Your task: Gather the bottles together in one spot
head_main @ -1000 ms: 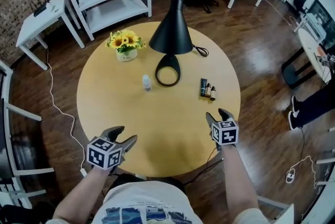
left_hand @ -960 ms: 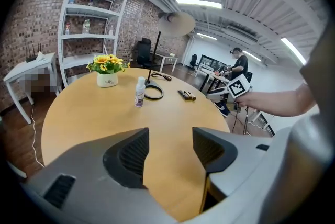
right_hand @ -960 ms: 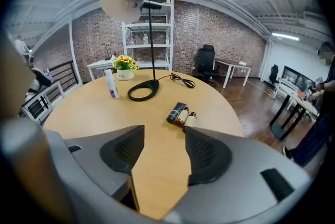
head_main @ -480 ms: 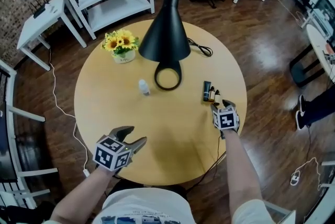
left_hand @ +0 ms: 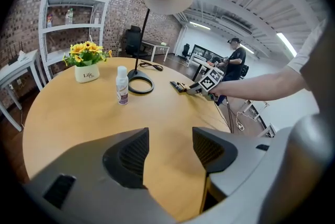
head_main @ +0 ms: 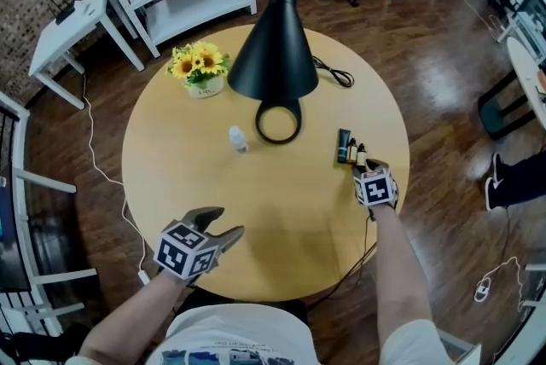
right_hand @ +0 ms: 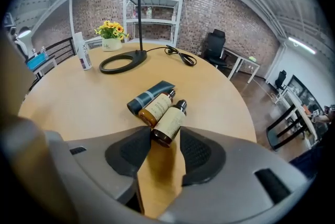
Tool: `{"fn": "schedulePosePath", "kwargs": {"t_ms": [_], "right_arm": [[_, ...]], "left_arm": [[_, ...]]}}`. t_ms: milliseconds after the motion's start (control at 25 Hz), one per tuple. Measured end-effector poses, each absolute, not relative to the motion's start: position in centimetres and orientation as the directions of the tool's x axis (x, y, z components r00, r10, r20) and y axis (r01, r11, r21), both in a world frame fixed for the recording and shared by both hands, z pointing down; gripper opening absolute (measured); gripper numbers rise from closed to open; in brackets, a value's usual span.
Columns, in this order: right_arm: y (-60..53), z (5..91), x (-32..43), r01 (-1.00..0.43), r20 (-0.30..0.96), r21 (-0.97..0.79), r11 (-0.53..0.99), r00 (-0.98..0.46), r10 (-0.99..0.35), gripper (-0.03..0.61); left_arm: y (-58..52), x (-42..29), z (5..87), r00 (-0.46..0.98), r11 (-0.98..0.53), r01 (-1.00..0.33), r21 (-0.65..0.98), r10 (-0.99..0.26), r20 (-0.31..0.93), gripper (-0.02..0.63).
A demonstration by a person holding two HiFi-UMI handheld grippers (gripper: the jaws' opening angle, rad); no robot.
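Amber bottles [right_hand: 168, 122], teal tube [right_hand: 149, 94], white bottle [head_main: 237, 137], yellow sunflowers [head_main: 198, 62], black lamp [head_main: 275, 56], tan table [head_main: 281, 218]

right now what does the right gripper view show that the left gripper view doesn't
Only the right gripper view: the right gripper, jaws just closing, with the base of the nearest amber bottle between them, not clearly gripped yet. Only the left gripper view: the left gripper, jaws apart over the table, the right gripper's marker cube from outside, a person standing behind. Both: the white bottle, lamp base, sunflowers.
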State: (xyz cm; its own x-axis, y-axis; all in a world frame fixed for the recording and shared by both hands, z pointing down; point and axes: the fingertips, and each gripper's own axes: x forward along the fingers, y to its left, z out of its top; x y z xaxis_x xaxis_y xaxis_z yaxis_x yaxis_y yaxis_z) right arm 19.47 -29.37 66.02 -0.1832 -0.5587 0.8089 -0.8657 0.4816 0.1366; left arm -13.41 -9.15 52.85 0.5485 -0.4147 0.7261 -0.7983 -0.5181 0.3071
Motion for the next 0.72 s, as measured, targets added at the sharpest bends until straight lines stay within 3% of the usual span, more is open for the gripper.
{"fn": "schedulePosePath", "kwargs": {"t_ms": [240, 720], "right_arm": [[-27.9, 65.9, 21.0, -0.888, 0.803, 0.126, 0.443, -0.171, -0.571, 0.17], [-20.2, 61.9, 19.4, -0.914, 0.677, -0.132, 0.385, -0.366, -0.638, 0.158]], "left_arm": [[-9.6, -11.8, 53.2, 0.565, -0.54, -0.781, 0.314, -0.398, 0.723, 0.261], [-10.9, -8.0, 52.7, 0.64, -0.575, -0.726, 0.376, -0.364, 0.677, 0.261]]}}
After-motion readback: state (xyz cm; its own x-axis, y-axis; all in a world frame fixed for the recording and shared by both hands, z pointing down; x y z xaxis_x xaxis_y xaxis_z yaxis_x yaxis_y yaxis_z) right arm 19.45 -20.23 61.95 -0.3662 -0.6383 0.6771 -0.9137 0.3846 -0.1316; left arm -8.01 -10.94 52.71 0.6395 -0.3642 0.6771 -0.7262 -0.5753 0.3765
